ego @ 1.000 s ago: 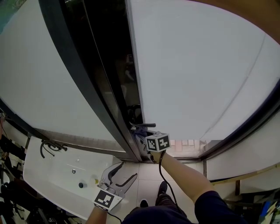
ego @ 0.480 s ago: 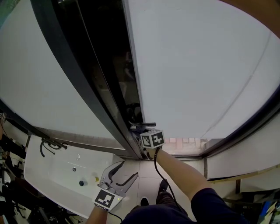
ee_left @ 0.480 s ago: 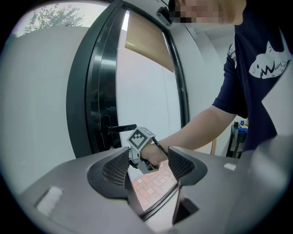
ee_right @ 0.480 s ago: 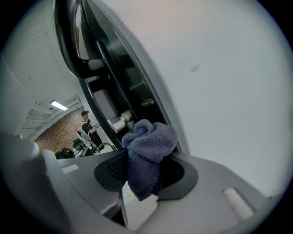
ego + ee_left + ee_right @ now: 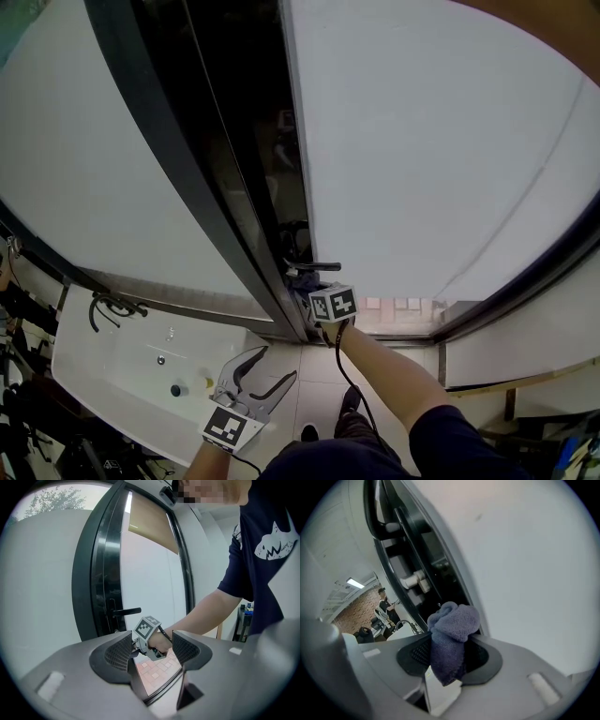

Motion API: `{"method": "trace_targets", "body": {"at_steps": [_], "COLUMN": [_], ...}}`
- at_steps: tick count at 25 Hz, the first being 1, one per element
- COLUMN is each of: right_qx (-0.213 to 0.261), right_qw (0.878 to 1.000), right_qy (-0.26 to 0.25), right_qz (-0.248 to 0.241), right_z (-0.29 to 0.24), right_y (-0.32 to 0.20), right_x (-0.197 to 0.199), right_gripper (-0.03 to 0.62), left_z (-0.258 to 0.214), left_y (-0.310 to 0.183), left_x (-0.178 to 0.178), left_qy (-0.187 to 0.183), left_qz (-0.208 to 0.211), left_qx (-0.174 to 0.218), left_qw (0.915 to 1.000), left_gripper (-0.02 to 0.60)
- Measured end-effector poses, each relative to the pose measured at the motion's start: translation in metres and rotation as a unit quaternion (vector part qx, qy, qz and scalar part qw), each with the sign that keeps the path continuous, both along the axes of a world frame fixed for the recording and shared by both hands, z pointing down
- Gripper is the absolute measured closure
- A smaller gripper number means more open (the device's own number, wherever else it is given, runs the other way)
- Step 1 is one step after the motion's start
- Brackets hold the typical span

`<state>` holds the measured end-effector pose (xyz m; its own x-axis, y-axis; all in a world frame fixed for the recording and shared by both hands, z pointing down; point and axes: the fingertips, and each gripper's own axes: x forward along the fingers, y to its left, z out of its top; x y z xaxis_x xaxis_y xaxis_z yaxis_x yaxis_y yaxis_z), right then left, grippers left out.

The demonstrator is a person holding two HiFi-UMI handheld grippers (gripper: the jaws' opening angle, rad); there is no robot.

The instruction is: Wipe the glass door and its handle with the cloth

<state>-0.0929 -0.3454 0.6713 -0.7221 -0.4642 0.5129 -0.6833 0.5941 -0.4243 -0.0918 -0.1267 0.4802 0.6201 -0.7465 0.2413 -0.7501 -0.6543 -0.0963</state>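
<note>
Head view: barely any drift across 1 s, with right gripper [image 5: 307, 302] low at glass door [image 5: 422, 141] edge, just under handle [image 5: 314, 267]. Left gripper view: left gripper [image 5: 152, 651] gaping, empty. Right gripper view: clamped on cloth [image 5: 452, 634]; probably mid-wipe near handle.

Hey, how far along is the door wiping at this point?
Done: the cloth is picked up, clamped in the right gripper. In hand: it sits at the door edge just below the handle. To do: no wiped marks show on the glass door, so handle and pane both seem outstanding. The left gripper hangs open, empty.
</note>
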Motion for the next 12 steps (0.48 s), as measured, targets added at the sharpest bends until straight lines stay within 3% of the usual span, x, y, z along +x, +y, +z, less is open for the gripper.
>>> {"method": "trace_targets", "body": {"at_steps": [5,12], "right_qx": [0.043,0.158], "right_qw": [0.999,0.986], "right_qy": [-0.012,-0.033], "right_qz": [-0.012,-0.030], "right_z": [-0.025,-0.121], "right_y": [0.032,0.108], "right_x": [0.017,0.049], "right_gripper": [0.441,0.441], "left_z": [-0.008,-0.027], "left_y": [0.010,0.036], "left_x": [-0.003,-0.002], "left_qy": [0.000,-0.001], "left_qz": [0.008,0.040], "left_qx": [0.010,0.036], "left_qw": [0.9999,0.9986], "left_gripper": [0.316,0.316]}}
